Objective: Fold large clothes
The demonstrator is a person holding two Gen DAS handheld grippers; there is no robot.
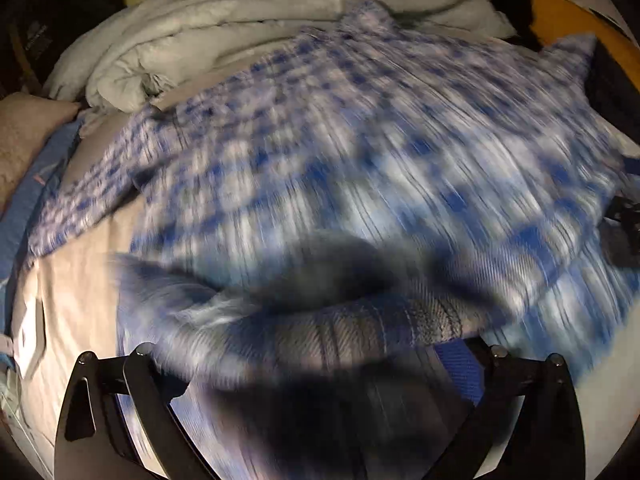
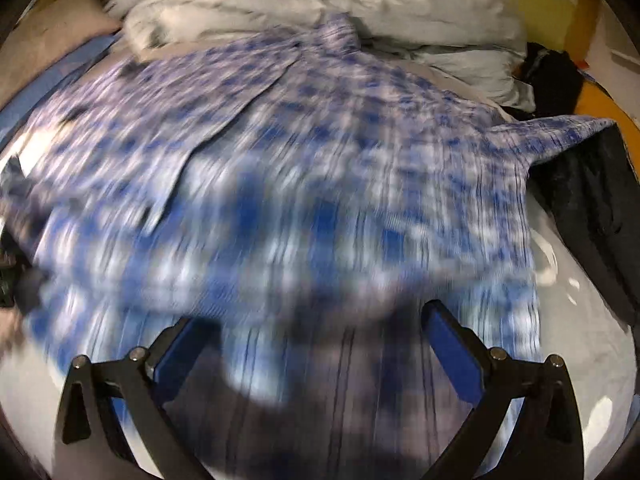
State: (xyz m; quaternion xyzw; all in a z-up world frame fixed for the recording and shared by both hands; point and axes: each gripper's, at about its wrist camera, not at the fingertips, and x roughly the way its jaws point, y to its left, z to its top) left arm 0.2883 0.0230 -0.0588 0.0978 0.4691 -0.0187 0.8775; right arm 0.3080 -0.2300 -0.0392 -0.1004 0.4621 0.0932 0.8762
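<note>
A large blue-and-white checked shirt (image 1: 360, 128) lies spread over the bed, blurred by motion; it also fills the right wrist view (image 2: 304, 168). One sleeve (image 2: 560, 132) points right, and a flap (image 2: 192, 128) is folded over on the left. My left gripper (image 1: 312, 360) has its fingers wide apart, with a fold of the shirt's hem (image 1: 320, 320) draped over and between them. My right gripper (image 2: 312, 336) is open, its blue-padded fingers (image 2: 452, 344) spread just above the shirt's near edge, holding nothing.
A crumpled grey duvet (image 1: 224, 28) is heaped at the back of the bed. A beige pillow (image 1: 24, 132) sits at the left and dark clothing (image 2: 592, 200) at the right. The pale bedsheet (image 1: 68, 288) shows beside the shirt.
</note>
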